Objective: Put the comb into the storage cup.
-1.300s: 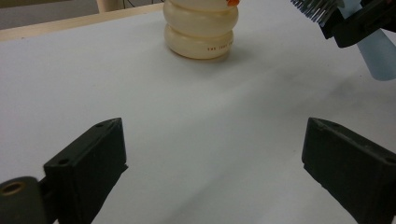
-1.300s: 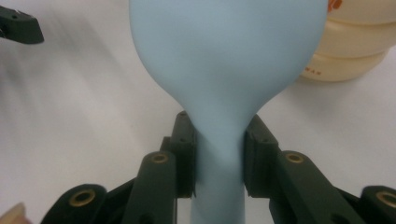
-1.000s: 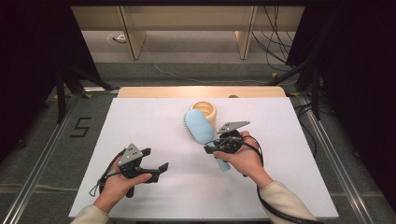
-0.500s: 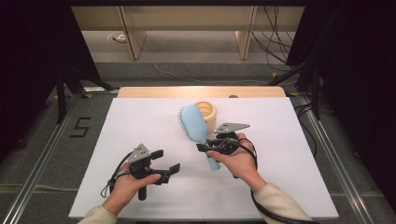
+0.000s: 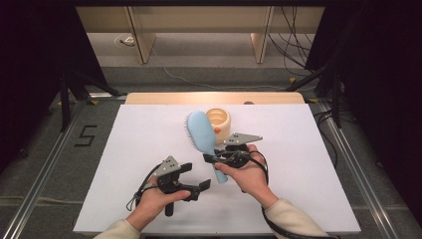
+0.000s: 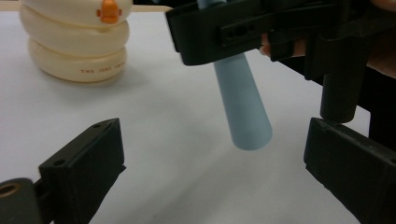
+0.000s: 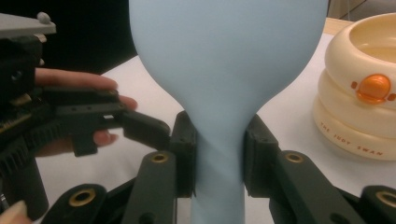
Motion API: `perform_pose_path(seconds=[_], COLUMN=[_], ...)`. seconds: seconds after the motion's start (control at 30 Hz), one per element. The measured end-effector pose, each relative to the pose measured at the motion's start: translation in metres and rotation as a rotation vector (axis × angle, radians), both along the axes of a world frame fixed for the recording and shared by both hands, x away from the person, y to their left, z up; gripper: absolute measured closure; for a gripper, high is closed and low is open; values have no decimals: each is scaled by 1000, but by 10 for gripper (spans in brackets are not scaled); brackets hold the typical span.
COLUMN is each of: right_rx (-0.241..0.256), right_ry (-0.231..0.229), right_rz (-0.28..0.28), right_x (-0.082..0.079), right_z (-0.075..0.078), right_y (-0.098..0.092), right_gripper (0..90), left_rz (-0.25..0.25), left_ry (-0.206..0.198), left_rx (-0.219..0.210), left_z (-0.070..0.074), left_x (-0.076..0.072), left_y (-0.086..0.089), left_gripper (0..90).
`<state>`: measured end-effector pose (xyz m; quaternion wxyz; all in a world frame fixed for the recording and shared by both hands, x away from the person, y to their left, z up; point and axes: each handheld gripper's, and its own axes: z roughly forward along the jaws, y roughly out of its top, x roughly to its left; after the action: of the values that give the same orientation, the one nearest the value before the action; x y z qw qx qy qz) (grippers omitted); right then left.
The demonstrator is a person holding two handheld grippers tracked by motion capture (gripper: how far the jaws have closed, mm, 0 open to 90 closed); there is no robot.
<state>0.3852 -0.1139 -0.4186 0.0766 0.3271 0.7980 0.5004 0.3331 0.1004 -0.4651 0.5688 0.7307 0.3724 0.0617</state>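
The right claw [image 5: 213, 158] is clamped on the thin neck of the blue hairbrush [image 5: 203, 133], holding it up off the white worktop [image 5: 308, 149]. The brush head sits high, close beside the cream ring toy [image 5: 219, 121]. The brush handle [image 6: 243, 107] points down toward the left claw [image 5: 195, 175], which is spread wide and grips nothing.

The neck is smooth and round, so the brush could twist or slide in the pads [image 7: 187, 158]. The big head is heavy up top and may tip over. If the left claw closes too soon, it could knock the handle sideways. The head could also bump the toy, though it is hard to tell if they touch.
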Motion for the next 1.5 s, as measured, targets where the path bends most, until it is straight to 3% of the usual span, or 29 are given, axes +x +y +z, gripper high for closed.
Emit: perform_pose_path(seconds=[0.47,1.07,1.5], right_rx=[9,20,31], right_ry=[-2,-4,-9], right_rz=[1,-3,-12], right_x=[-2,-4,-5], right_z=[-1,-1,0], right_y=[3,5,6], right_gripper=[705,705,705], left_rz=[-26,-37,-23], left_ry=[18,13,38], left_rx=[-11,-11,-22], left_z=[-6,-13,-18], left_x=[2,2,0], left_y=[-27,-40,-45], left_gripper=[150,328,446])
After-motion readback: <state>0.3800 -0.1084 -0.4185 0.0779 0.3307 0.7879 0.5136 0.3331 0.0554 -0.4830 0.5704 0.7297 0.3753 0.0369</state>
